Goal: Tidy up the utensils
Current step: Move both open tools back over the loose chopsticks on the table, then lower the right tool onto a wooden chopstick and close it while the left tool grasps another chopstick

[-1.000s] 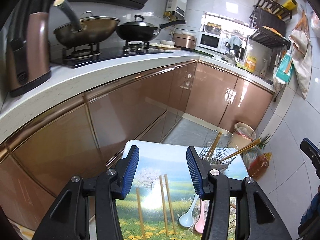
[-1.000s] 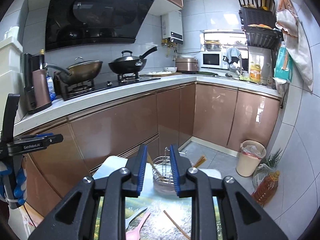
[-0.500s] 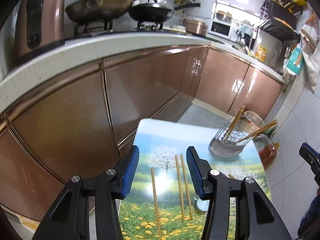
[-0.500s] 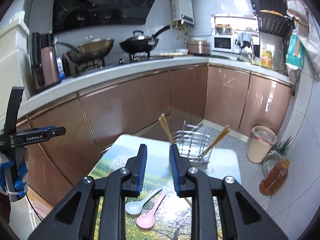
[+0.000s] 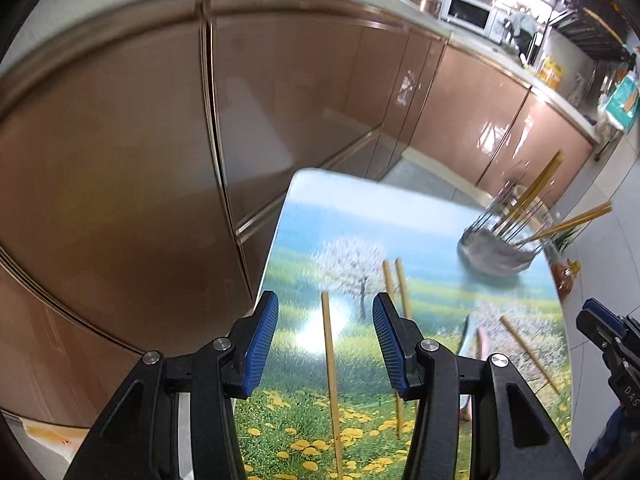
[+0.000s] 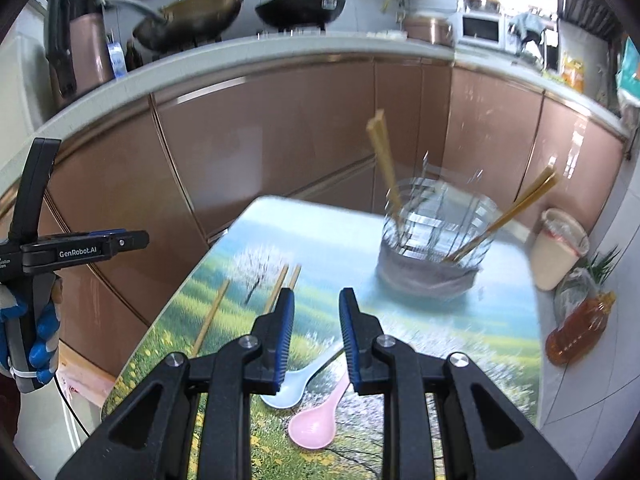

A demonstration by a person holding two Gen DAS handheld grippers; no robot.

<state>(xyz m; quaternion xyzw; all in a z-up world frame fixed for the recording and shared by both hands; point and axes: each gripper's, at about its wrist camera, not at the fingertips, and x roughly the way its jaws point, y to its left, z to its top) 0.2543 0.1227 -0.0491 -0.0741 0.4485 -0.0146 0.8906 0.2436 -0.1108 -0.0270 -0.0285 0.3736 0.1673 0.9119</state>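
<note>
Lying lengthwise away from both empty, parted jaws, a chopstick (image 5: 330, 364) rests on the table (image 5: 304, 208).

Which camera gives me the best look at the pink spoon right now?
The right wrist view. There the pink spoon lies whole on the table, bowl nearest the camera, beside the white spoon. In the left wrist view only a sliver of its handle shows behind the left gripper's right finger.
</note>
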